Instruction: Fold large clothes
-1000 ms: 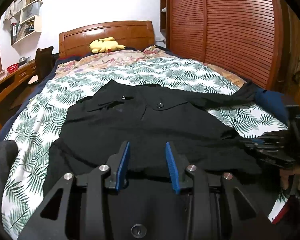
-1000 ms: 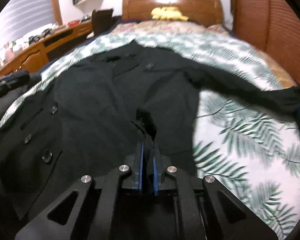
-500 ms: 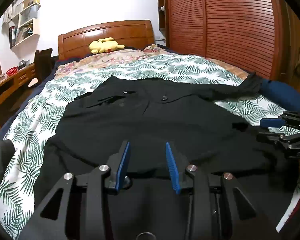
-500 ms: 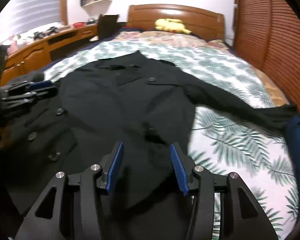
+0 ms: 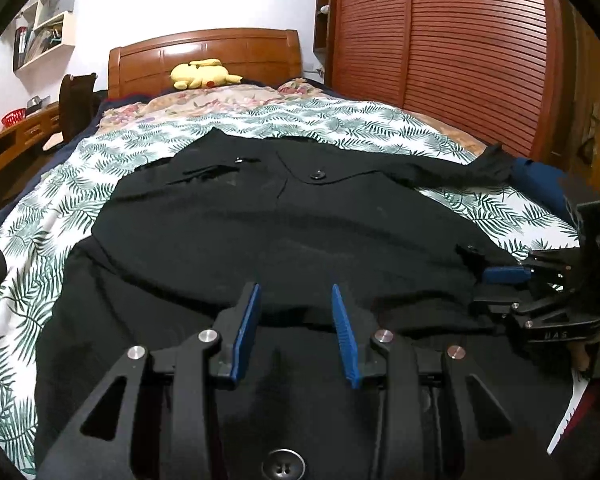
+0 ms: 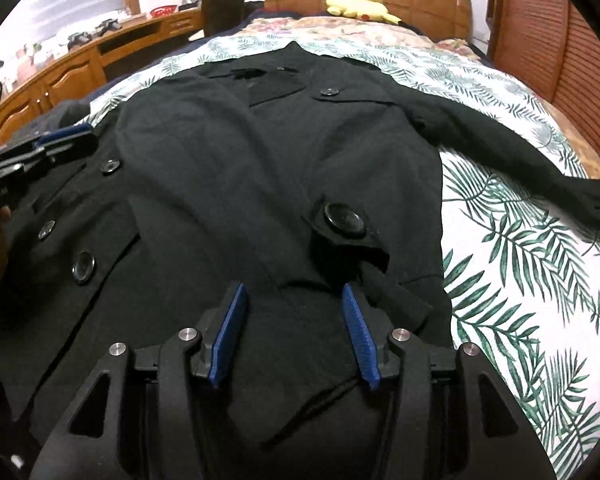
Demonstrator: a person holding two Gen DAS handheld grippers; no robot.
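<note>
A large black coat (image 5: 260, 220) with big buttons lies spread on the bed (image 5: 40, 216), collar toward the headboard. One sleeve (image 6: 520, 152) stretches out to the right. My left gripper (image 5: 294, 296) hovers low over the coat's near part, open, with nothing between its blue pads (image 5: 248, 320). It also shows at the left edge of the right wrist view as the left gripper (image 6: 52, 140). My right gripper (image 6: 293, 292) stands open just above the coat, near a buttoned tab (image 6: 344, 220). In the left wrist view the right gripper (image 5: 492, 288) sits at the coat's right edge.
A leaf-print cover lies on the bed. At the wooden headboard (image 5: 204, 56) rests a yellow plush toy (image 5: 200, 74). A slatted wardrobe (image 5: 440, 60) stands along the right, a wooden desk (image 6: 60, 76) and dark chair (image 6: 224, 4) along the left. Something blue (image 5: 540, 184) lies at the bed's right edge.
My right gripper was shut on a fold of the coat; it has let go, opened and come lower. The left gripper has sunk a little toward the coat, still open.
</note>
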